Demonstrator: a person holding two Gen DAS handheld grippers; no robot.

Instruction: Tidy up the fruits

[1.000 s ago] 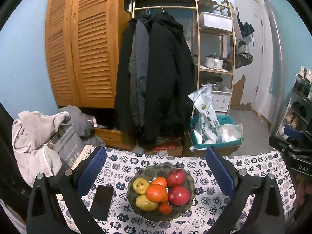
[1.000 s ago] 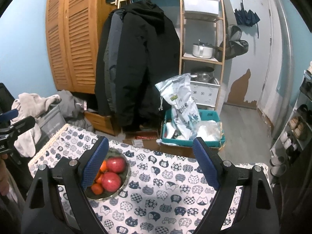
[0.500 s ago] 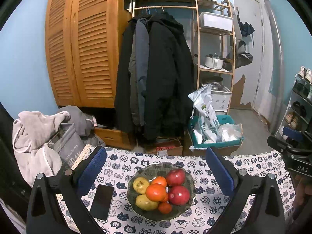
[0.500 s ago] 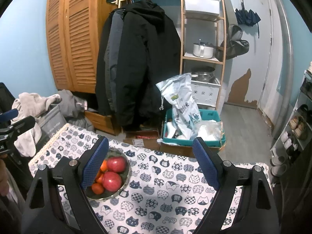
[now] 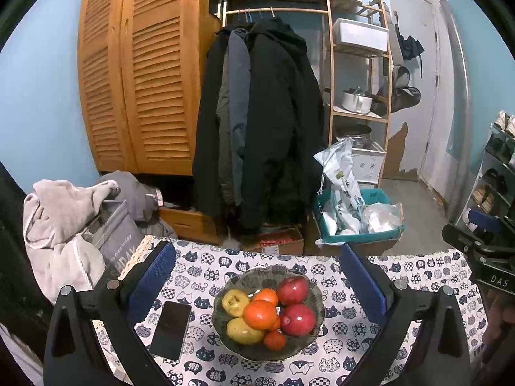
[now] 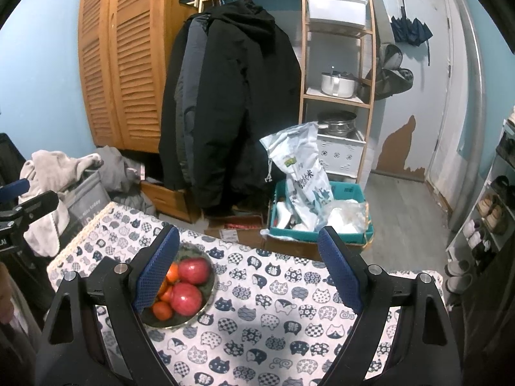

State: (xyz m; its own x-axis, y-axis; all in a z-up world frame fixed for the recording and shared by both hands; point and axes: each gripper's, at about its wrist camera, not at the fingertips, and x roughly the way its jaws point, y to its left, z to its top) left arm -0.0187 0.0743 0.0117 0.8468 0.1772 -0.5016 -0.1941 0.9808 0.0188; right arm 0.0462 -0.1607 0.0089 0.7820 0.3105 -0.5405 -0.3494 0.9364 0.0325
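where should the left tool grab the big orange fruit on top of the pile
Grip the big orange fruit across its round sides, coming straight down from above. It sits highest in the bowl, with the red apples and yellow fruit crowding its flanks.

The right tongs [image 5: 482,257] body carries white letters "DAS". The grey bag [image 5: 119,241] shows "HDAK", partly hidden.

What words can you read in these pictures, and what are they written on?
"DAS": on the right gripper's black body, cut off at the edge of the left wrist view.
"nice today": small line on the grey bag; the start is hidden.
"DAY" or similar: big letters below it, partly hidden, unsure.
"LAI": on the left gripper's body, cut off.
"米": on the white rice sack; other characters are too blurred.
Cardboard box label: too small.
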